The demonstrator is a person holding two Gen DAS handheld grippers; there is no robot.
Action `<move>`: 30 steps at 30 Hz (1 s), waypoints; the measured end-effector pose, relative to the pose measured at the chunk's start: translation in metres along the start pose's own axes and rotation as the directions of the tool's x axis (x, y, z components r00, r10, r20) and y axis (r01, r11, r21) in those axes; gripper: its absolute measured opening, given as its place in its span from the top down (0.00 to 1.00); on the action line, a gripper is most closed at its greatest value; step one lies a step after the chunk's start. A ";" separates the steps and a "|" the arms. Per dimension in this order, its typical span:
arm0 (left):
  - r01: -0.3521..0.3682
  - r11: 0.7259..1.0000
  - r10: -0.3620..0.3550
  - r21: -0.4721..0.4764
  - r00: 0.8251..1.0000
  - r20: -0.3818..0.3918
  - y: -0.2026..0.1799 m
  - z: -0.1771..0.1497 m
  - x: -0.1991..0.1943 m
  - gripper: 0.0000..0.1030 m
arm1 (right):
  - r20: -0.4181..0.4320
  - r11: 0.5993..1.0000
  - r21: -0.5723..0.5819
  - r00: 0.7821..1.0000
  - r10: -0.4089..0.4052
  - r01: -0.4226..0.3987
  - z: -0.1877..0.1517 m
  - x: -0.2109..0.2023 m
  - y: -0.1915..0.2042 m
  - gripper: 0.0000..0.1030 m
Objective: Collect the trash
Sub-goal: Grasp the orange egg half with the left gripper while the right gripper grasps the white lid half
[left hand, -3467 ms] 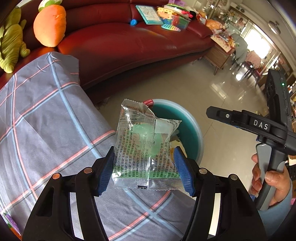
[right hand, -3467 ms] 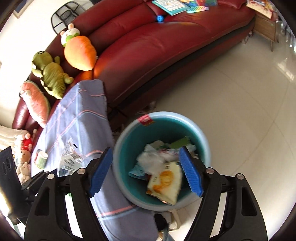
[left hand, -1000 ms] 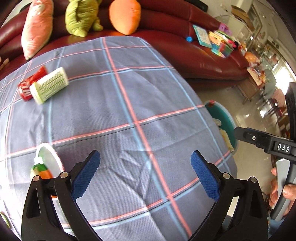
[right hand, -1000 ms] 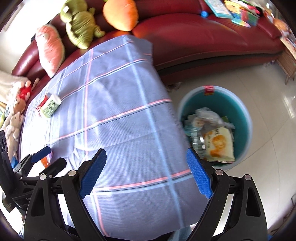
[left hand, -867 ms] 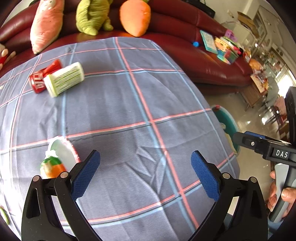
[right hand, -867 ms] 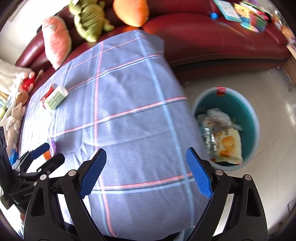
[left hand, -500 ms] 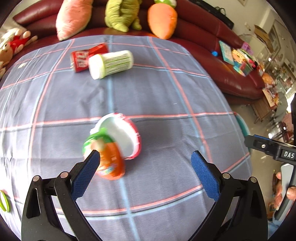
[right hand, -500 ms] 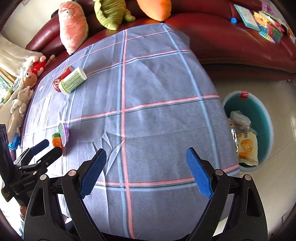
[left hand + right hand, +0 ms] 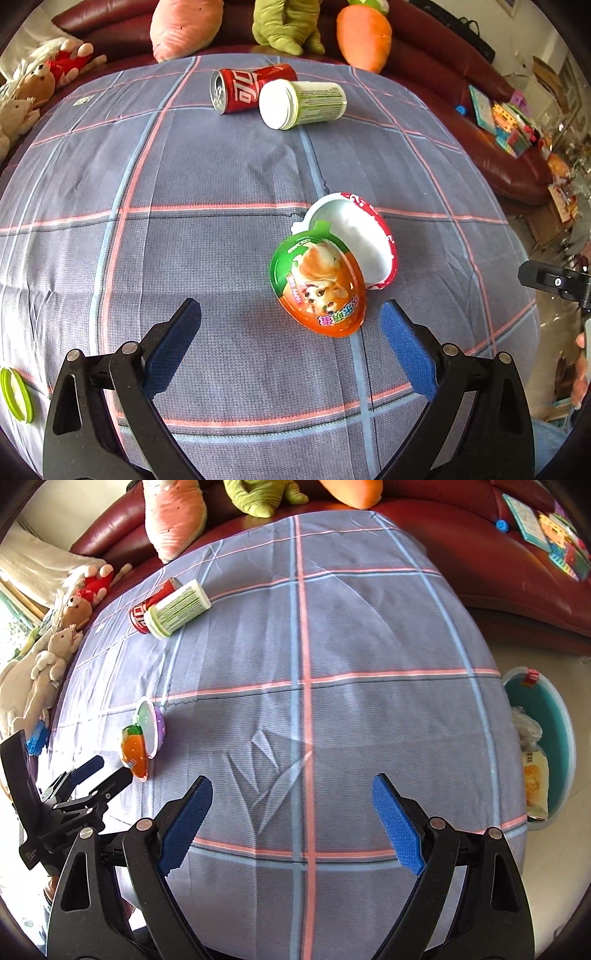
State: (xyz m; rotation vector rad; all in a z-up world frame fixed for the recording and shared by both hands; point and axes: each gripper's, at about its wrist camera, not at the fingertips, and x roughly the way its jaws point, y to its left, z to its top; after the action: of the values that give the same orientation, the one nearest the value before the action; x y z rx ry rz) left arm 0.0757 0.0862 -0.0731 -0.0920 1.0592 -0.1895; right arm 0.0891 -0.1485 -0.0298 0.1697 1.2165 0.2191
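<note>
Jaws on both grippers stand wide apart, nothing between them. Left gripper (image 9: 290,341) hangs over the plaid-covered counter (image 9: 207,173), w/ the orange toy-egg capsule (image 9: 319,286) just above its right pad, right of centre in the left-wrist view; its white half-shell (image 9: 360,236) leans against it. Upper centre: red soda can (image 9: 245,90) and white canister (image 9: 303,103) on their sides, touching. Right gripper (image 9: 291,821) is over bare cloth; teal trash bin (image 9: 563,716) sits at far right edge, partly cut off.

Step looks like approach to next pickup, prob. the capsule. Next: shift left gripper right, lower, close. Green ring (image 9: 14,395) at lower left edge is hard to identify.
</note>
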 end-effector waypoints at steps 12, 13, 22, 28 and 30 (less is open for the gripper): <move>0.020 0.997 -0.021 0.072 1.000 0.004 -0.011 0.006 0.015 0.48 | -0.022 0.996 -0.066 0.998 0.055 -0.056 0.015 0.015 0.040 0.19; 0.017 0.997 -0.018 0.073 1.000 0.013 -0.009 0.006 0.013 0.48 | -0.024 0.996 -0.070 0.998 0.056 -0.057 0.017 0.017 0.043 0.19; 0.040 0.999 -0.037 -0.030 0.996 0.080 0.036 0.018 -0.011 0.48 | -0.058 0.986 -0.144 0.995 0.076 -0.084 0.034 0.042 0.083 0.40; 0.039 0.996 -0.032 -0.080 0.995 0.092 0.062 0.026 -0.013 0.48 | -0.099 0.976 -0.192 0.991 0.086 -0.104 0.036 0.062 0.112 0.39; 0.039 0.995 -0.029 -0.097 0.995 0.096 0.070 0.024 -0.015 0.48 | -0.110 0.971 -0.220 0.992 0.069 -0.092 0.035 0.069 0.121 0.34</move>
State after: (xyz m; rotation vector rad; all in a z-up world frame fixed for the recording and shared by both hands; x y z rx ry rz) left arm 0.0972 0.1577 -0.0602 -0.2062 0.9726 -0.1623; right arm 0.1354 -0.0141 -0.0505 0.0105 1.2772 0.4384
